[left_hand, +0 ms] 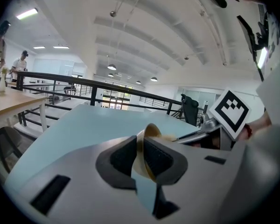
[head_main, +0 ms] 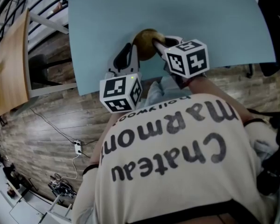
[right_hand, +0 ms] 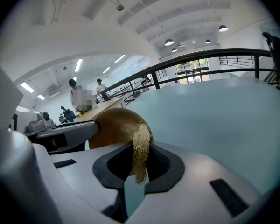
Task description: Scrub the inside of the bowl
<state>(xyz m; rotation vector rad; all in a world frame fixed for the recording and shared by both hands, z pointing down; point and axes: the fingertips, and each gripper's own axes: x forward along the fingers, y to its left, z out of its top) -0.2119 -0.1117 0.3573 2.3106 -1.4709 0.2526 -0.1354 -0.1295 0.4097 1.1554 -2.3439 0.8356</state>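
So, the bowl (head_main: 147, 38) sits over the near edge of the pale blue desk (head_main: 107, 22), tipped up on its side and caught between both tools. The left tongs (head_main: 129, 55) come at it from the person's left and are clamped down narrow on the thin wall at the rim. In the left gripper view the bowl (left_hand: 147, 148) stands edge-on between the pads of the left tongs (left_hand: 141, 155). The mouth looks turned toward the right side, which is what matters here: the right tongs (head_main: 161, 43) are the ones nearer the opening. They're closed on a wad of pale scrubbing fibre (right_hand: 141, 148), and in the right gripper view that wad lies right against the bowl (right_hand: 113, 127), just ahead and a bit left of the right tongs (right_hand: 140, 160). My guess is the next stroke has to go leftward and inward, across the mouth, while the left side just holds steady. The head view gives the overall layout, one tool on each side of the bowl. The marker cubes (head_main: 189, 57) cover most of the jaws there, and the fibre doesn't show at all. Only the gripper views show both grips. None of them tells me whether the bowl's underside touches the desk, or whether the wad is on the inside or the rim.
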